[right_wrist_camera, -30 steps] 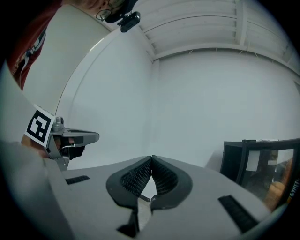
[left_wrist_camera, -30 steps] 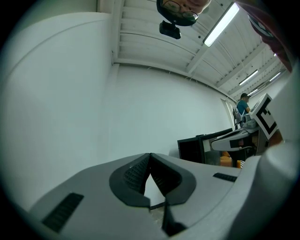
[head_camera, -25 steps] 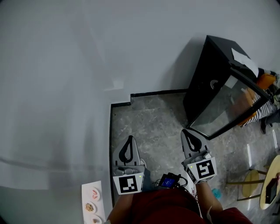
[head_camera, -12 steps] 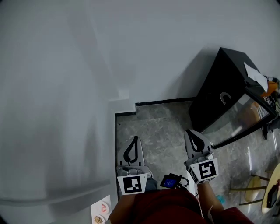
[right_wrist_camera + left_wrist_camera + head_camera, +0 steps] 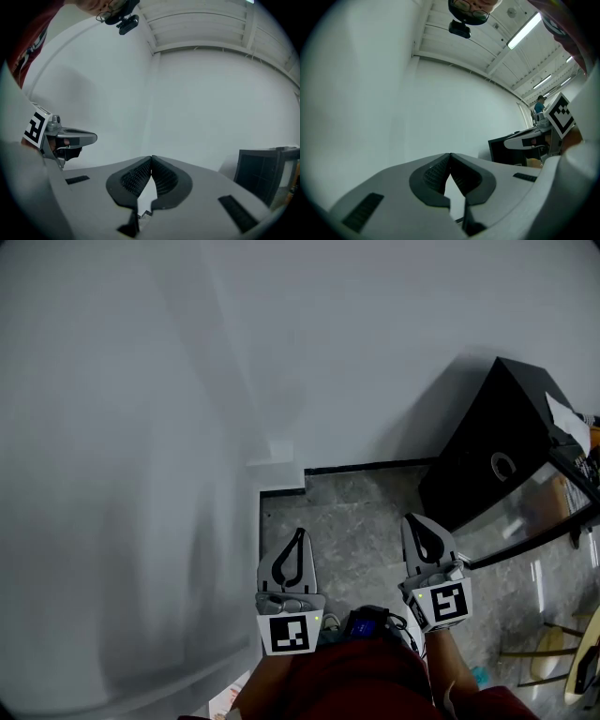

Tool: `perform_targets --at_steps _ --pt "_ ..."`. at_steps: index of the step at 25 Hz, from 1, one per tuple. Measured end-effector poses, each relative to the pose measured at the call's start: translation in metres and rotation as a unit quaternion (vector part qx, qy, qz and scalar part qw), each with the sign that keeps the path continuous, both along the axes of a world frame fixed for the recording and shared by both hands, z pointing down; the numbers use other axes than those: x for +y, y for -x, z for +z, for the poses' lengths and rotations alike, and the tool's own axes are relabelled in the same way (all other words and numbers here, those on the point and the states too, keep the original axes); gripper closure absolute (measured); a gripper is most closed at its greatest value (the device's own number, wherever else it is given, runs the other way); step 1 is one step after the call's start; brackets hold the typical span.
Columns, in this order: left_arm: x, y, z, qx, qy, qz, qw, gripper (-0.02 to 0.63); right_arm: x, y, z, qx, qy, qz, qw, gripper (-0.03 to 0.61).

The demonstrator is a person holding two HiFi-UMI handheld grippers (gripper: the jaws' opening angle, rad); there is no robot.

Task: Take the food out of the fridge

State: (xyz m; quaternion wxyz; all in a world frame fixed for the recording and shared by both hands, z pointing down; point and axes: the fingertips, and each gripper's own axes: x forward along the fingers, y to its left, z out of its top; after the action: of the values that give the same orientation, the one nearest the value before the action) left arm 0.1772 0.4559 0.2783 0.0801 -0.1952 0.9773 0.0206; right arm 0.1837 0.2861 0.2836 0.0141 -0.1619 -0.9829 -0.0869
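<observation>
Head view, steeply down: left gripper (image 5: 299,536) and right gripper (image 5: 413,522) sat side by side at lower centre of the frame, over grey stone floor (image 5: 347,507), tips toward a white wall (image 5: 141,427). Both gripper views showed the ribbed pads closed tip to tip, with nothing between them. A black cabinet (image 5: 502,474) with a glass front stood at the right edge, near the right gripper but apart from it. No food could be made out through the glass. The corner of a white tray (image 5: 228,700) showed at the bottom edge, left of the left gripper; its contents were cut off.
</observation>
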Motion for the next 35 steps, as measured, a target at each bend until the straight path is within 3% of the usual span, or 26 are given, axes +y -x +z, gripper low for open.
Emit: perform_targets --at_steps 2,5,8,14,18,24,29,32,35 --pt "0.004 0.006 0.003 0.002 -0.002 -0.002 1.0 0.6 0.007 0.008 -0.009 -0.035 0.017 -0.005 0.999 0.556" --pt "0.005 0.013 0.009 0.005 0.004 -0.004 1.0 0.6 0.007 0.013 0.0 -0.008 -0.001 -0.005 1.0 0.555" --pt "0.002 0.023 0.011 0.004 0.008 0.0 1.0 0.6 0.004 0.024 -0.001 -0.026 0.02 0.001 0.999 0.555" --pt "-0.013 0.058 0.014 0.01 0.007 0.005 0.9999 0.6 -0.012 0.056 0.011 -0.007 0.016 0.01 1.0 0.556" --pt "-0.036 0.089 0.008 0.014 0.007 0.012 0.9998 0.6 -0.04 0.083 0.02 0.037 -0.002 0.025 0.999 0.555" --pt "-0.078 0.141 0.005 0.016 0.009 0.024 0.9996 0.6 -0.077 0.131 0.019 0.042 -0.003 0.034 0.999 0.555" --pt "-0.127 0.185 0.001 0.016 0.013 0.046 0.9987 0.6 -0.119 0.17 0.009 -0.003 0.019 0.041 0.999 0.555" --pt "-0.16 0.208 -0.004 0.011 0.015 0.06 0.998 0.6 -0.152 0.187 0.011 0.01 0.012 0.059 0.998 0.555" --pt "-0.192 0.228 -0.008 0.008 0.02 0.075 0.997 0.6 -0.181 0.206 0.005 -0.008 0.014 0.071 0.997 0.556"
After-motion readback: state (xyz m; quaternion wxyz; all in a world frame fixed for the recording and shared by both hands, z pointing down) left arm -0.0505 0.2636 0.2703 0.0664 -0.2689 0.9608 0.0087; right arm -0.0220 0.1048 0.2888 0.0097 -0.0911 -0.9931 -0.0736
